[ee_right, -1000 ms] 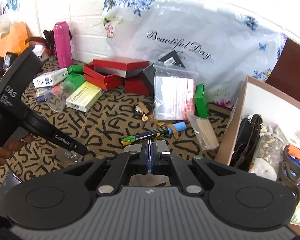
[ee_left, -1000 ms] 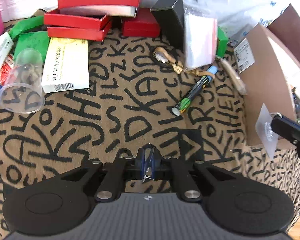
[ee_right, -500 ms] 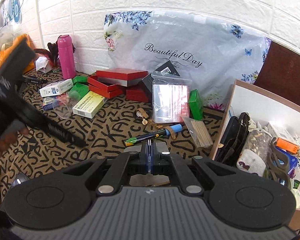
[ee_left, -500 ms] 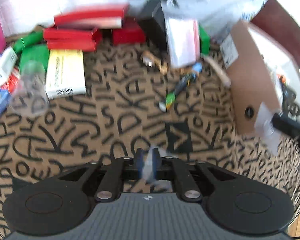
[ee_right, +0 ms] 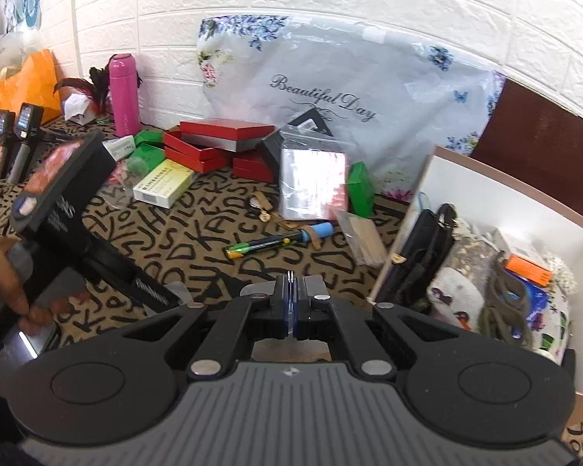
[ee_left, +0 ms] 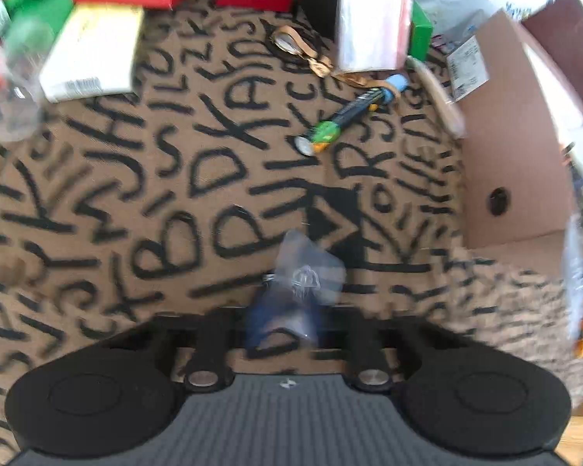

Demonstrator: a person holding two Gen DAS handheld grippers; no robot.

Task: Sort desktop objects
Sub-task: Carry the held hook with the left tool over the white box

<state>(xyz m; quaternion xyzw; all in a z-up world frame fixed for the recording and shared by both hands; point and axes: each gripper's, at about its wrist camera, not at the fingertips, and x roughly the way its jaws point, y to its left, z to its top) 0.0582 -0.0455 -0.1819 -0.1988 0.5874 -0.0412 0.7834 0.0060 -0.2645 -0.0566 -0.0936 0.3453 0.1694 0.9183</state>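
My left gripper (ee_left: pixel 287 306) is shut on a small clear plastic bag (ee_left: pixel 305 272) with metal bits inside; the view is blurred by motion. My right gripper (ee_right: pixel 290 303) is shut on a thin clear packet edge (ee_right: pixel 290 291), beside the open cardboard box (ee_right: pixel 482 190) full of items. A green and black marker with a blue cap (ee_left: pixel 349 116) (ee_right: pixel 276 241) lies on the lettered cloth (ee_left: pixel 213 178). The left gripper's body (ee_right: pixel 70 209) shows at the left of the right wrist view.
Red boxes (ee_right: pixel 213 143), a yellow-white box (ee_right: pixel 163 183), green boxes (ee_right: pixel 359 190), a clear packet of sheets (ee_right: pixel 315 182), a bag of sticks (ee_right: pixel 365 237), a pink bottle (ee_right: pixel 125 93) and a floral bag (ee_right: pixel 349 105) crowd the back. The box wall (ee_left: pixel 513 163) stands right.
My left gripper has swung fast, forward and lower over the cloth, with the small bag in it. My right gripper has lifted and turned slightly toward the box.
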